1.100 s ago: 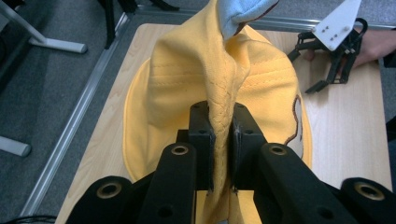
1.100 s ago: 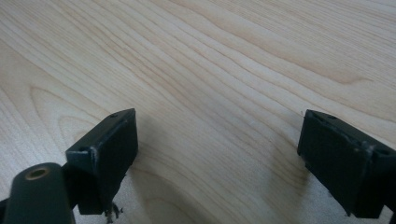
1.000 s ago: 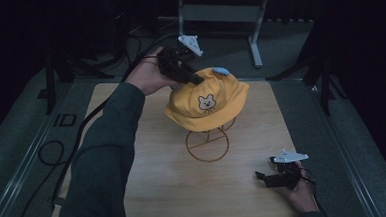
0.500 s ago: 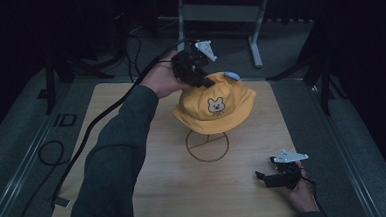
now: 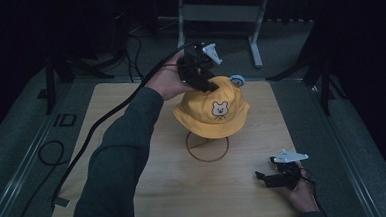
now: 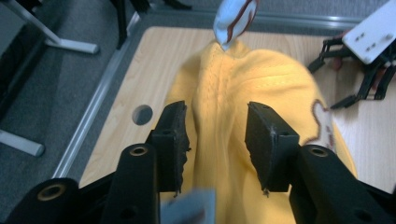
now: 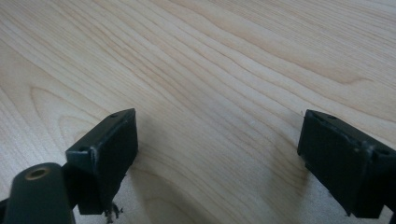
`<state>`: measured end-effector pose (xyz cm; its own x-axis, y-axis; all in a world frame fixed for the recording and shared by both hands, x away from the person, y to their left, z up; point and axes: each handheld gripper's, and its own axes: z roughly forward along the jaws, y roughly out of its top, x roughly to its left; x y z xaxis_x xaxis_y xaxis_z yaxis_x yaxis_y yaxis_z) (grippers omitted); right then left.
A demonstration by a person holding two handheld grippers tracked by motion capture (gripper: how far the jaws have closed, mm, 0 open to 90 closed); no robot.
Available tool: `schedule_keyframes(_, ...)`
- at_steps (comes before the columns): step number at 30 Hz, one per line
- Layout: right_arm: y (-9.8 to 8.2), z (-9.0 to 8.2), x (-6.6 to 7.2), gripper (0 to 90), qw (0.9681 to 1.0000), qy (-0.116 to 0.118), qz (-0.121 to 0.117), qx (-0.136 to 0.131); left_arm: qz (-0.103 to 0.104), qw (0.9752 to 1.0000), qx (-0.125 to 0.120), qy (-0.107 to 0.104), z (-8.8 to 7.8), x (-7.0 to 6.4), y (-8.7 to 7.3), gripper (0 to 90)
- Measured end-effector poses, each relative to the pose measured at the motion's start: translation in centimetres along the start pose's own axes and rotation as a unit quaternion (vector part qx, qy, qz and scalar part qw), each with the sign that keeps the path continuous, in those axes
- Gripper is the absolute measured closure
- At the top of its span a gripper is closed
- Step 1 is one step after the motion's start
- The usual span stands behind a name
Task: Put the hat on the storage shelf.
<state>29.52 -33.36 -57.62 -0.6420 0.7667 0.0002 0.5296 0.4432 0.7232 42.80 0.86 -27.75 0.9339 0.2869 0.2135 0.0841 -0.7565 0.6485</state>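
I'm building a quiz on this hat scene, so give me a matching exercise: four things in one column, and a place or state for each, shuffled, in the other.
Things:
1. yellow hat
2. left gripper
3. right gripper
4. wire stand's ring base

Places or states:
A. near the table's front right corner, fingers open
B. flat on the wood under the hat
C. perched on top of the stand, bear face toward the camera
D. at the hat's crown, fingers just opened, fabric between them

Pairs: 1-C, 2-D, 3-A, 4-B
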Motion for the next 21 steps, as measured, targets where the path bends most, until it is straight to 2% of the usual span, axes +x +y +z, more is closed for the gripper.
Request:
schedule_keyframes(2,0.0,0.0,0.0,12.1,1.0000,0.000,0.001,0.000,-0.003,0.9999,-0.015,0.001,-0.7,0.1,0.0,56.7)
schedule_keyframes(4,0.0,0.0,0.0,12.0,1.0000,0.000,0.001,0.000,-0.001,0.9998,-0.018,0.003,-1.1,0.1,-0.1,60.0)
schedule_keyframes(9,0.0,0.0,0.0,12.1,1.0000,0.000,0.001,0.000,0.018,0.9995,0.025,0.007,-0.2,-0.4,-0.7,69.1)
schedule_keyframes(14,0.0,0.0,0.0,12.1,1.0000,0.000,0.000,0.000,0.017,0.9994,0.025,0.015,0.3,-0.5,-1.5,76.1)
schedule_keyframes(18,0.0,0.0,0.0,12.1,1.0000,0.000,0.000,0.000,0.027,0.9992,0.024,0.020,0.3,-0.7,-2.1,87.8)
schedule_keyframes(21,0.0,0.0,0.0,12.1,1.0000,0.000,-0.001,0.000,0.034,0.9988,0.028,0.021,0.2,-1.1,-2.3,89.5)
